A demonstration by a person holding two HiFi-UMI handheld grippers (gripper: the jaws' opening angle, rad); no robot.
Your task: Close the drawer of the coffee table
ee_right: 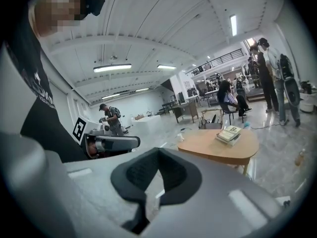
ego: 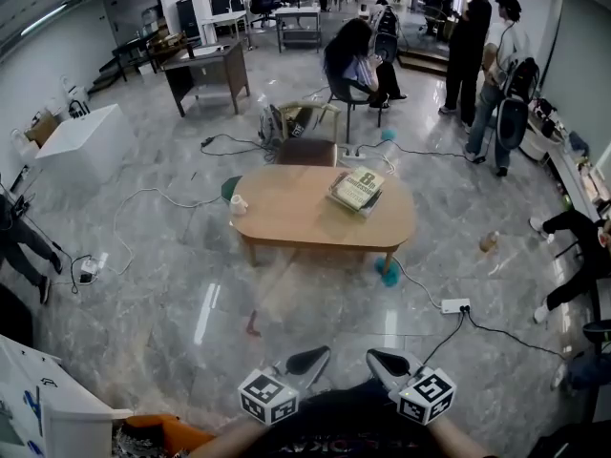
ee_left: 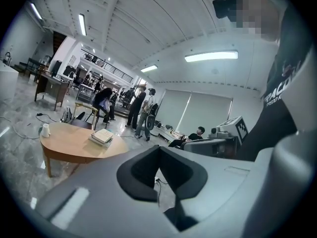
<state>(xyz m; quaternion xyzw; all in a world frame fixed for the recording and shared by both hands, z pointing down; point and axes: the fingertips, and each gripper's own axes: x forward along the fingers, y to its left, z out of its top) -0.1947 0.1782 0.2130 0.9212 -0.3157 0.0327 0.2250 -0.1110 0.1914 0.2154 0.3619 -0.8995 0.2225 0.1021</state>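
Note:
The oval wooden coffee table (ego: 296, 219) stands on the marble floor some way ahead of me. Its dark brown drawer (ego: 307, 152) sticks out from the far side. A stack of books (ego: 358, 189) and a white cup (ego: 239, 203) sit on the top. My left gripper (ego: 307, 359) and right gripper (ego: 387, 361) hang close to my body at the bottom of the head view, both shut and holding nothing, far from the table. The left gripper view shows its closed jaws (ee_left: 159, 150) with the table (ee_left: 69, 145) to the left. The right gripper view shows its closed jaws (ee_right: 158, 152) with the table (ee_right: 213, 148) to the right.
A white power strip (ego: 455, 305) and cables lie on the floor right of the table, with a teal object (ego: 389, 273) at its near right leg. A seated person (ego: 355, 60) and a chair are behind the table. Two people (ego: 482, 55) stand at the back right.

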